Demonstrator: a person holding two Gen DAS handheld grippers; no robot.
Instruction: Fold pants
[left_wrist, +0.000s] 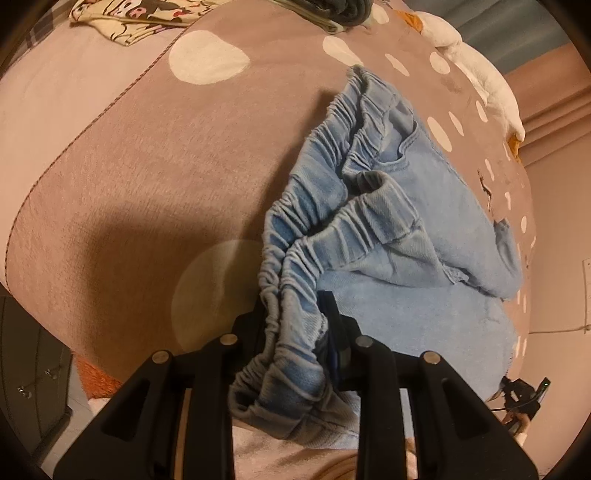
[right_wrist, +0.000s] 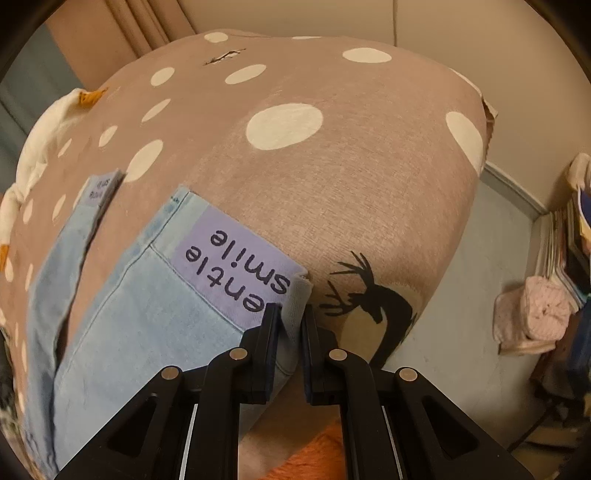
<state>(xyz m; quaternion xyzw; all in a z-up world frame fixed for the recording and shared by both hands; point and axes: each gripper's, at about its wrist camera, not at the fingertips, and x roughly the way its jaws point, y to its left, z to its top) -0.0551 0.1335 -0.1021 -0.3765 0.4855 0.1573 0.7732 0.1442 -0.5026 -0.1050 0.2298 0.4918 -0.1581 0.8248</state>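
Pinching the gathered elastic waistband between nearly closed fingers, the left gripper is holding the light blue pants lying on a dotted brown bedcover, while the right gripper is clamping tightly the lilac "smile" cuff at the leg end.

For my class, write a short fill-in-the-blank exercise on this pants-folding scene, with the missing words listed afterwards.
1. The left gripper is clamped on the pants' elastic ____.
2. The right gripper pinches the purple cuff, whose second printed word is "____".
3. The brown blanket under the pants has white ____.
4. Beside the right gripper, the blanket shows the black silhouette of a ____.

Missing words: waistband; smile; dots; deer
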